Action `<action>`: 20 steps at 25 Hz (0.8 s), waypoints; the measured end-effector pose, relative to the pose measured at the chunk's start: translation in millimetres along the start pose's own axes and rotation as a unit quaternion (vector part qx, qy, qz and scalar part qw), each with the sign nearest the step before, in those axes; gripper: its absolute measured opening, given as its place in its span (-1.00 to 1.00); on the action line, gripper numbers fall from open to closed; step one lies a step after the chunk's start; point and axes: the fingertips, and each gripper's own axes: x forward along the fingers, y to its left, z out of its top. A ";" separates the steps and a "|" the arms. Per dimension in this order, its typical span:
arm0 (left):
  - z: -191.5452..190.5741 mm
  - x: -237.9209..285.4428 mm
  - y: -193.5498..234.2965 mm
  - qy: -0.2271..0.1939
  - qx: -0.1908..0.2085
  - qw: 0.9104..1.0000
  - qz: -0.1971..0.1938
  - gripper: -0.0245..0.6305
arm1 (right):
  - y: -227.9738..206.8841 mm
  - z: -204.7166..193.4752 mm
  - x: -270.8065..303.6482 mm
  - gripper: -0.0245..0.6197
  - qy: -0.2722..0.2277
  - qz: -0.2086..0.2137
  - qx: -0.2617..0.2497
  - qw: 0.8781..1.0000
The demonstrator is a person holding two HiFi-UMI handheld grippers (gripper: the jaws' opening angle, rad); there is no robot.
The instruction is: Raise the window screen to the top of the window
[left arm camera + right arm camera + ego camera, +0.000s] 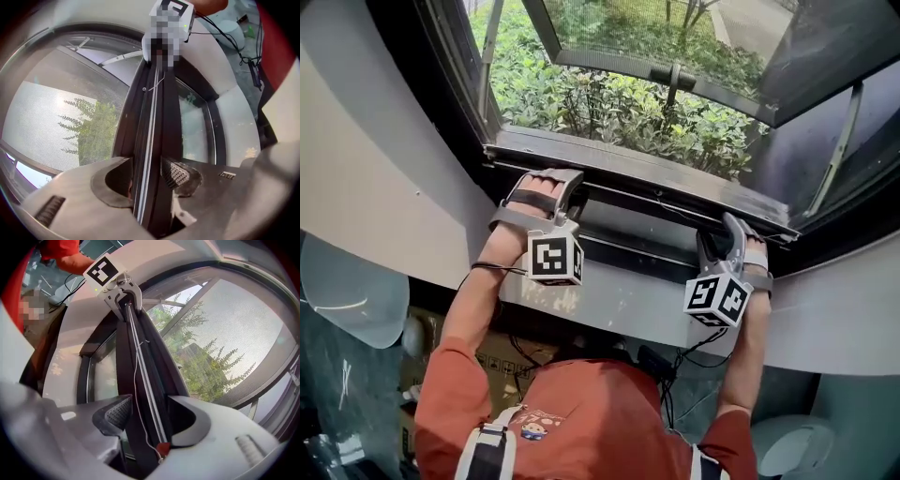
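Both grippers straddle the screen bar [647, 192] low at the window frame [609, 150]: my left gripper [147, 171] is clenched on it, my right gripper [150, 411] released, jaws wide. The mesh [47, 122] spans the opening, so I judge the whole lift remains.

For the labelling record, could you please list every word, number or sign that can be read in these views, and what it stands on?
No text can be read.
The marker cube of the left tool and the marker cube of the right tool: black-and-white square patterns, no letters.
Print on the cardboard box: too blurred to read.
The cartoon print on the red shirt: no legible words.
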 end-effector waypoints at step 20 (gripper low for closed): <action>8.0 -12.5 60.4 -0.003 0.003 0.996 0.086 -0.77 | -62.2 18.1 -14.3 -0.75 -0.035 -0.075 -0.016 0.996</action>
